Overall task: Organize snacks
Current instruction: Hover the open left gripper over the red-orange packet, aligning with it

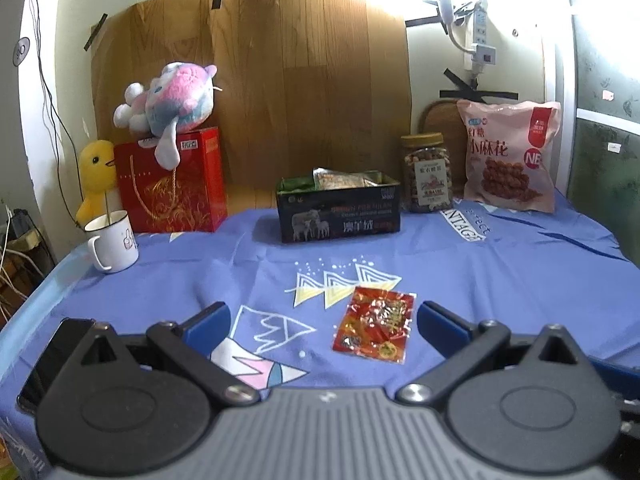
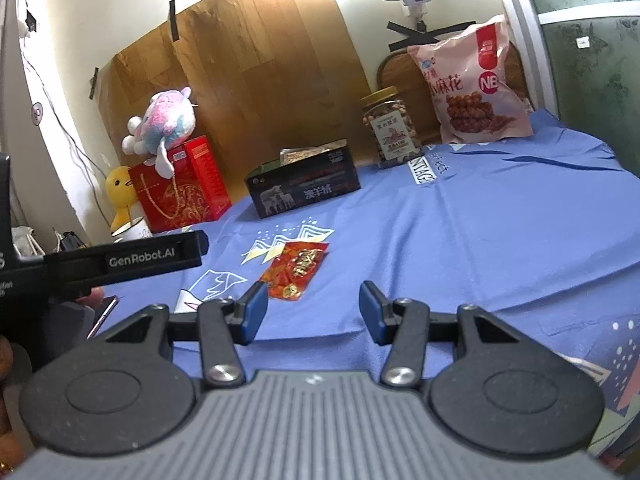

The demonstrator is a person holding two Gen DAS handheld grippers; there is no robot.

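Dark box at back already holds several packets. One red snack packet left, flat on blue cloth. Left gripper spread wide, empty, packet between fingers, nearer right one. Right gripper wide, empty; packet just beyond its left finger.

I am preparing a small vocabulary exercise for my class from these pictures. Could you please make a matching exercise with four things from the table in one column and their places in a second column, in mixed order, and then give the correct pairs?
Things:
1. red snack packet
2. plush toy
3. nut jar
4. white mug

Places:
A. in front of the yellow duck
B. lying flat on the blue cloth, close in front of the left gripper
C. on top of the red gift box
D. between the dark open box and the pink snack bag

Pairs: 1-B, 2-C, 3-D, 4-A
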